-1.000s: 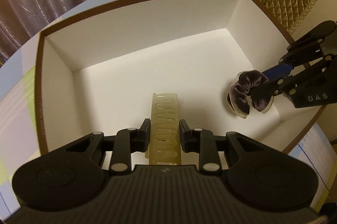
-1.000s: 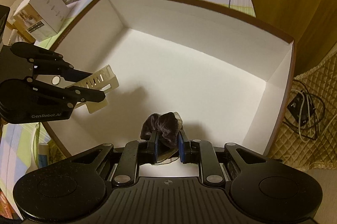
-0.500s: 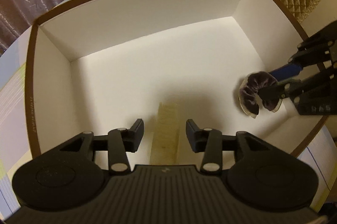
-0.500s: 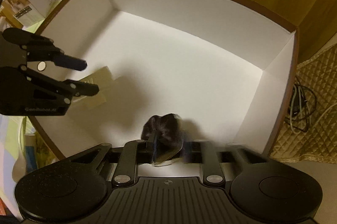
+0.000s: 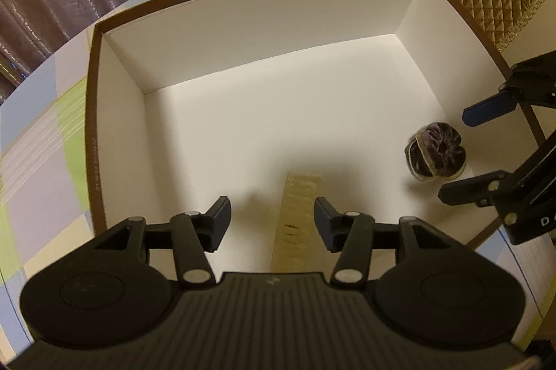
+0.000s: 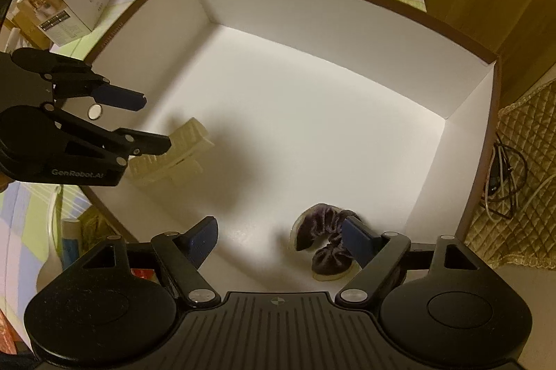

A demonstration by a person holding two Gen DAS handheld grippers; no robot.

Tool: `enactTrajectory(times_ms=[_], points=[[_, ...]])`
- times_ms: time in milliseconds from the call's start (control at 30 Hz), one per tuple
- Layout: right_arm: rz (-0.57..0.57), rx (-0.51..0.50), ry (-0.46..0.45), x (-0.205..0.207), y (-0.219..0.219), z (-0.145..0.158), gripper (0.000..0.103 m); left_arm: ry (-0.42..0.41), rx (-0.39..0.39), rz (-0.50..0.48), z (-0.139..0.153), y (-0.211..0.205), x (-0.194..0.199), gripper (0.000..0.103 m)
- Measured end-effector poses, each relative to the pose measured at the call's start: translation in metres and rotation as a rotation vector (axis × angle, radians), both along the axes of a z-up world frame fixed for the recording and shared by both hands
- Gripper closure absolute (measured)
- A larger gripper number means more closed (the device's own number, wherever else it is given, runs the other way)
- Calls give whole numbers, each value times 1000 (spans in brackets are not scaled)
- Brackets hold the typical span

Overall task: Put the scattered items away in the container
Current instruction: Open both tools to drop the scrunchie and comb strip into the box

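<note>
White box floor: 1 comb, 1 scrunchie | left gripper, right gripper: jaws released

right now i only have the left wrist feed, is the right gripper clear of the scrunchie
Observer: Not clearly. In the right wrist view, the right gripper is open, but one finger overlaps the scrunchie; contact can't be judged.
Operator: ok and the comb thing under my fingers, whats its shape
Observer: The pale comb lies on the box floor with a slotted side, below the open left gripper.
Operator: anything left outside the box on my side
Observer: A white carton stands beyond the box's left wall.
</note>
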State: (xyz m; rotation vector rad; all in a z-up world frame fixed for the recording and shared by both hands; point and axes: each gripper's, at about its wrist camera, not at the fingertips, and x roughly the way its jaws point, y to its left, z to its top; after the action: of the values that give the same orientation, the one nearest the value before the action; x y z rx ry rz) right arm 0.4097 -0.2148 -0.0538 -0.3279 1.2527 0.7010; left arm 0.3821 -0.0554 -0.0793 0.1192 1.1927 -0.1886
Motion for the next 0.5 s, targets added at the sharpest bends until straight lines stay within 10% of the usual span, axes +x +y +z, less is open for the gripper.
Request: enactTrajectory(times_ms=[500], points=[[-113,45,-141,-18,-27,26,19,-77,21,19,30,-6,-25,44]])
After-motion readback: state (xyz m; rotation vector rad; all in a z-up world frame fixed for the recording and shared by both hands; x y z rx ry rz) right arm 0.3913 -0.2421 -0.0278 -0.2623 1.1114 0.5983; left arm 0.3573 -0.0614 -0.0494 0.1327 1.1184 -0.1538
